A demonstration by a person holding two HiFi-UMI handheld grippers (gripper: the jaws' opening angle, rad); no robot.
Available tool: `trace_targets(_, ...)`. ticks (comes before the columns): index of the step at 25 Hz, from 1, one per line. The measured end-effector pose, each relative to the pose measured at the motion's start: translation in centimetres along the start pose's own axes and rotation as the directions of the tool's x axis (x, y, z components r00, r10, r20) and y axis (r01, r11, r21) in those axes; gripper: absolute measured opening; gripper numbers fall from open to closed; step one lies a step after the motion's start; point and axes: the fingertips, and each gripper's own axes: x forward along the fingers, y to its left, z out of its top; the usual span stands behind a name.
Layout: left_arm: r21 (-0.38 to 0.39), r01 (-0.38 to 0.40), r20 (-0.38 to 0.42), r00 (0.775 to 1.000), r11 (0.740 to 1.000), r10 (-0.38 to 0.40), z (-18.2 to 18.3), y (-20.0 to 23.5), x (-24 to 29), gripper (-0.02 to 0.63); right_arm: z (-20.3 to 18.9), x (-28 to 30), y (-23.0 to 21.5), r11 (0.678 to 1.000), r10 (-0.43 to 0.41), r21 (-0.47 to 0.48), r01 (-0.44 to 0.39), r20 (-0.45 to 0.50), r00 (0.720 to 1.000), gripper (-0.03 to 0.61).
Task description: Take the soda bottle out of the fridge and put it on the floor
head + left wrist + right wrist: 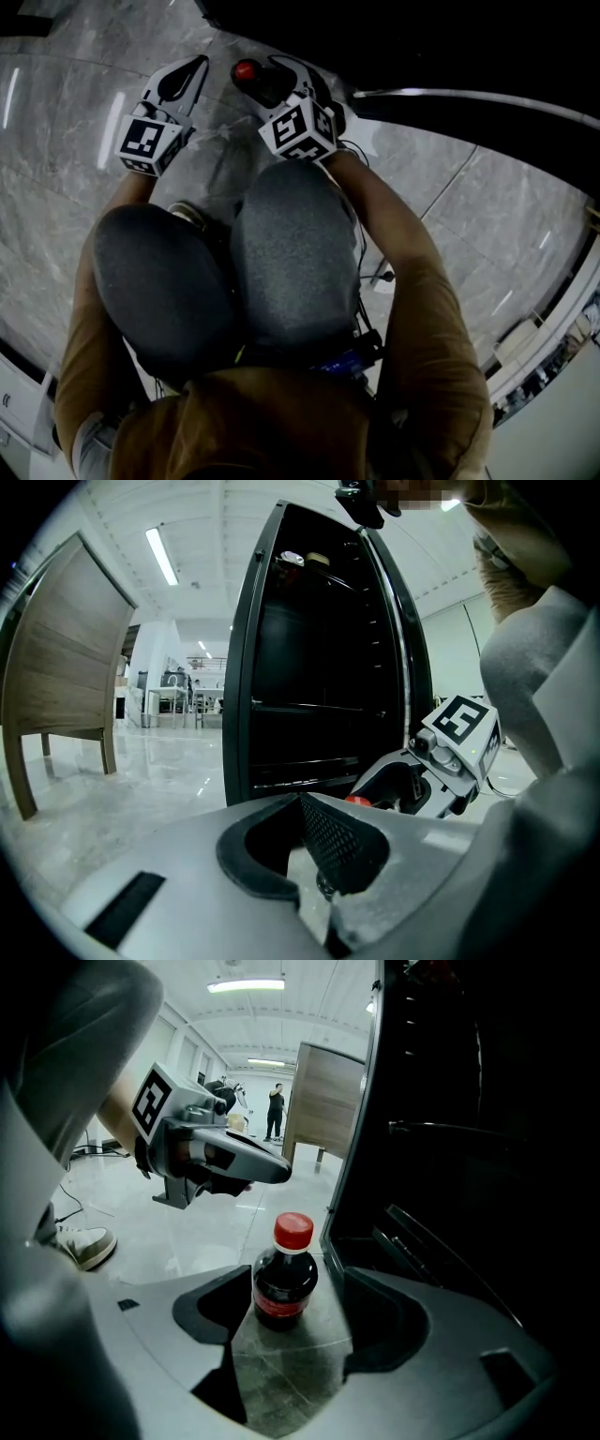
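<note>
Head view: the person crouched over a grey marble floor (75, 112), knees filling the middle of the picture. The left gripper (192, 70) was held above the floor with its 2 jaws brought to a point at the tips and nothing in them. Just beside it, the right gripper (267, 77) reached around the soda bottle (247, 71), whose red cap showed beside the dark edge of the fridge (422, 56).

Left gripper view: the left gripper (309, 855) had its 2 pads nearly together, only a sliver of floor (122, 780) showing between them, and no object there. Ahead stood the open black fridge (319, 649), its shelves dark. The right gripper (403, 785) sat low at the fridge's foot, with the bottle's red cap (359, 800) just visible beside it. A wooden cabinet (66, 658) stood well to the left.

Right gripper view: the right gripper (300, 1326) had its jaws spread wide. The soda bottle (284, 1283) stood upright on the floor between them, closer to the left-hand jaw; whether it touched that jaw could not be told. The fridge (469, 1147) rose just to its right. The left gripper (244, 1162) hung beyond the bottle, and a shoe (84, 1244) rested on the floor at the left.
</note>
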Motion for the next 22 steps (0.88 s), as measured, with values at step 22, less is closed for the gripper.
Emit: trace_targets(22, -0.095, -0.090, -0.074, 0.994, 0.991, 0.083, 10.2, 1.6, -5.8, 0.000, 8.2, -10.1, -5.2, 0.988, -0.064, 0.130, 0.080, -0.123, 0.990, 0.057)
